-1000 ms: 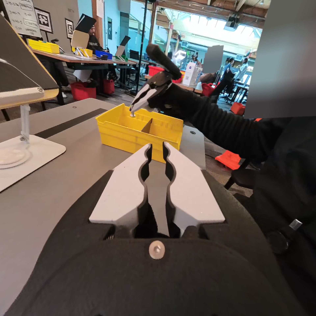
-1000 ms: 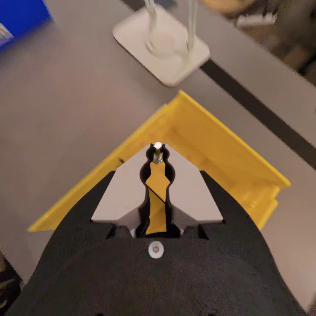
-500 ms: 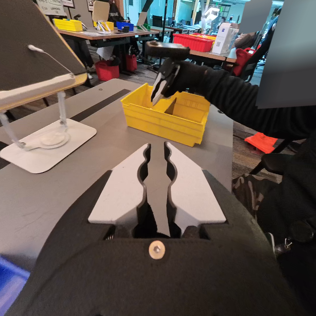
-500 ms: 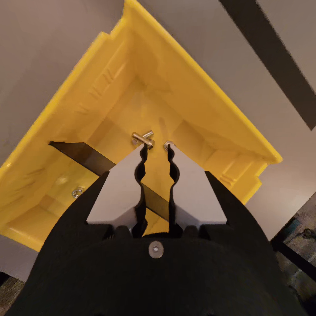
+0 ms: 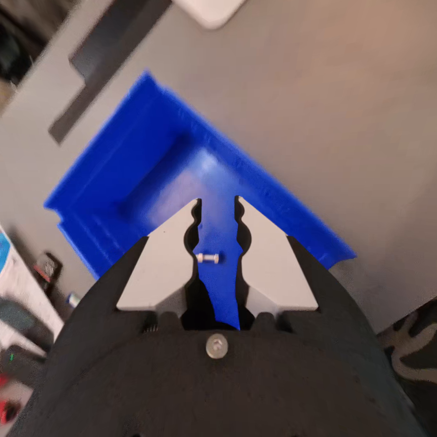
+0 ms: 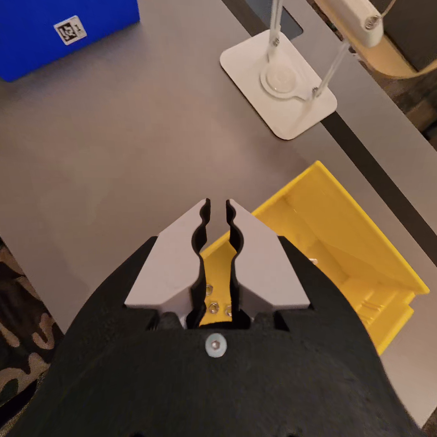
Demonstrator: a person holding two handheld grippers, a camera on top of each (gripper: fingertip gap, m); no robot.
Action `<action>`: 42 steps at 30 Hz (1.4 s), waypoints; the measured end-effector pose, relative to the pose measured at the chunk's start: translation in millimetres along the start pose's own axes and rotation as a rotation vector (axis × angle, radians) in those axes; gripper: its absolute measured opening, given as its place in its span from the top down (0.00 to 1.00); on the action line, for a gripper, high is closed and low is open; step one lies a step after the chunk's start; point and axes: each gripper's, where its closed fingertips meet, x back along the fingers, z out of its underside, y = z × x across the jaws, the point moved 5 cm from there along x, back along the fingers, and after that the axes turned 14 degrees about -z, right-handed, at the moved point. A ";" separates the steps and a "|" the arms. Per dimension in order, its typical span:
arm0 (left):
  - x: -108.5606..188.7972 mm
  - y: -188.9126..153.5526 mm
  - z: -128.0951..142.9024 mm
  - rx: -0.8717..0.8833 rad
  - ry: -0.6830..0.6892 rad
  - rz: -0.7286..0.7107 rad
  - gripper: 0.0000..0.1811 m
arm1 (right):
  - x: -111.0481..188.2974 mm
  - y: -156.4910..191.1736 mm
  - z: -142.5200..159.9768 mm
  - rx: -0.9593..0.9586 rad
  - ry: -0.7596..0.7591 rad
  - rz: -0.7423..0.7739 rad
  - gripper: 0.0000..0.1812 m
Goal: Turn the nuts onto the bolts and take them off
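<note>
My left hand-held gripper point(image 5: 217, 201) hangs wide and empty above the blue bin point(image 5: 146, 165), lined up over its bolt point(image 5: 208, 258); the right hand-held gripper point(image 6: 217, 203) is narrowly parted, empty, over 3 nuts point(image 6: 214, 307) in the yellow bin point(image 6: 343, 236).

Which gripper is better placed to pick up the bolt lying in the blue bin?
Left. The left gripper is open above the blue bin, with the bolt showing between its fingers; the right gripper hangs over the yellow bin.
</note>
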 end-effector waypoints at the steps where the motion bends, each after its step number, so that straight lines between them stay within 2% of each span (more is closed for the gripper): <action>1: -6.5 2.3 13.2 0.012 0.074 0.006 0.85 | -1.8 5.6 -1.6 0.007 0.001 -0.007 0.94; 7: -30.8 5.3 69.1 0.180 0.384 0.064 0.84 | -11.2 27.3 -8.1 0.045 0.004 -0.021 0.94; 9: -35.2 5.2 80.5 0.221 0.444 0.079 0.89 | -13.3 31.3 -9.0 0.051 0.005 -0.026 0.94; 13: -45.5 2.5 96.3 0.288 0.520 0.104 0.88 | -15.1 36.0 -11.0 0.059 -0.007 -0.039 0.94; 18: -61.3 -3.7 101.2 0.347 0.525 0.140 0.85 | -16.9 38.0 -9.5 0.064 -0.014 -0.050 0.94; 19: -63.4 -1.5 102.8 0.341 0.532 0.114 0.89 | -17.2 38.3 -9.0 0.064 -0.016 -0.053 0.94; 22: -69.3 -5.4 107.4 0.295 0.561 0.109 0.83 | -17.5 38.4 -7.4 0.063 -0.022 -0.058 0.94; 25: -74.9 -8.3 103.8 0.201 0.523 0.076 0.88 | -17.8 37.6 -6.3 0.062 -0.025 -0.063 0.94; 27: -74.8 -15.3 94.7 0.083 0.444 0.097 0.90 | -17.7 37.5 -6.3 0.064 -0.026 -0.063 0.95; 30: -74.1 -21.7 93.1 0.060 0.454 0.125 0.90 | -17.1 37.4 -6.3 0.066 -0.027 -0.061 0.94; 33: -73.9 -16.7 94.4 0.131 0.469 0.111 0.79 | -16.5 37.0 -5.4 0.063 -0.031 -0.062 0.94; 36: -75.9 -16.2 89.6 0.222 0.433 0.138 0.75 | -17.5 36.3 -4.7 0.060 -0.034 -0.066 0.94; 40: -83.0 -17.9 86.5 0.255 0.424 0.119 0.79 | -19.7 37.5 -5.7 0.063 -0.035 -0.073 0.94; 42: -85.1 -20.8 82.7 0.230 0.401 0.119 0.88 | -20.3 38.0 -5.8 0.064 -0.035 -0.076 0.94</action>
